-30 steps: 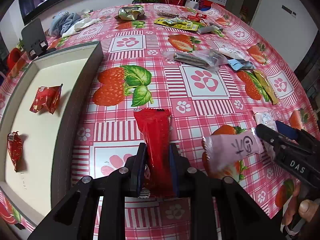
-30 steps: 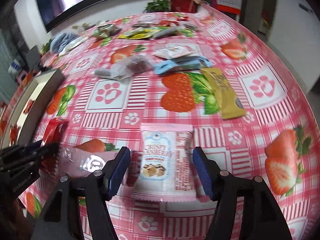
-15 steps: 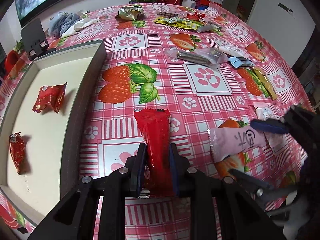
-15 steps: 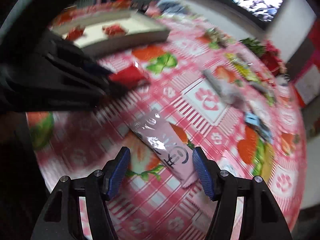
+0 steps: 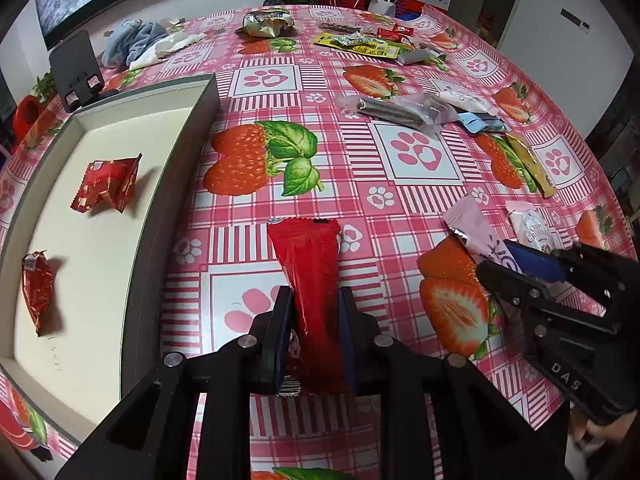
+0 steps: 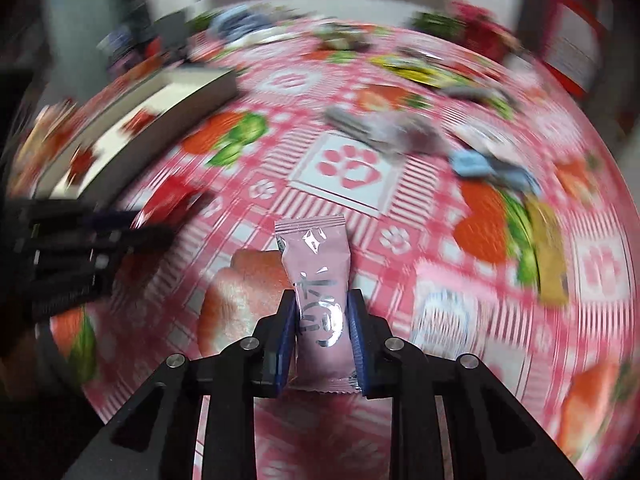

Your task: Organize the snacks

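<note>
My left gripper (image 5: 314,300) is shut on a long red snack packet (image 5: 310,276), held above the strawberry tablecloth just right of the grey tray (image 5: 172,184). Two red packets (image 5: 106,184) lie in the tray. My right gripper (image 6: 322,304) is shut on a pink snack packet (image 6: 318,276), which also shows in the left wrist view (image 5: 478,232) with the right gripper (image 5: 516,258) on it. The right wrist view is blurred by motion.
A white cracker packet (image 5: 532,228) lies right of the pink one. A yellow bar (image 5: 532,166), a blue packet (image 5: 478,122), a clear bag (image 5: 400,110) and several more snacks lie farther back. A cloth (image 5: 136,42) and a phone stand (image 5: 78,70) are behind the tray.
My right gripper swung from the white cracker packet to the pink packet and closed on it. The left gripper kept its hold on the red packet and barely moved.
</note>
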Tool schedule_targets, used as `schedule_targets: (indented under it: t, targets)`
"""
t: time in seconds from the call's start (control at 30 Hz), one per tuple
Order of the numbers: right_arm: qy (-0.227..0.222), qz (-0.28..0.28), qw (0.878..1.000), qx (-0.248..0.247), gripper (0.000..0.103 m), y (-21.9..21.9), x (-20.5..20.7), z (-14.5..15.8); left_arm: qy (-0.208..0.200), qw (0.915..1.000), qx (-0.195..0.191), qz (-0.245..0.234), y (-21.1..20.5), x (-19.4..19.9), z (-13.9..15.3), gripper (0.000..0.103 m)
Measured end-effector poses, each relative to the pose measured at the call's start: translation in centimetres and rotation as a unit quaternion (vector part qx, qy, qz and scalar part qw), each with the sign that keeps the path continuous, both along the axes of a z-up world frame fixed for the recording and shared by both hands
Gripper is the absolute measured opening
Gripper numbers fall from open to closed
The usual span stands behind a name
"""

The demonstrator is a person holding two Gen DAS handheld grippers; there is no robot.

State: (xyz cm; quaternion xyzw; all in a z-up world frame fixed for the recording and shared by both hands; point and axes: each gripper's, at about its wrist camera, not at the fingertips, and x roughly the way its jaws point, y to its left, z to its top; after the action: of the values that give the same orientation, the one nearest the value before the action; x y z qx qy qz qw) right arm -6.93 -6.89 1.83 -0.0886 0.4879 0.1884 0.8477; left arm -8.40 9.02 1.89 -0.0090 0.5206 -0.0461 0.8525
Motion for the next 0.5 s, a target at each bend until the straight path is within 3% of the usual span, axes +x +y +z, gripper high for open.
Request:
schedule_targets:
  t: [0.13, 0.5]
  targets:
    - [0.006, -0.058, 0.998, 0.032, 0.026, -0.1, -0.8, 0.3, 0.003, 1.0000, 0.003, -0.003, 0.0, -0.4, 0.0, 0.024]
    - [0.010, -0.076, 0.997, 0.020, 0.026, 0.2, -3.5, 0.1, -0.004, 0.9999, 0.009, -0.005, -0.3, -0.9, 0.0, 0.024]
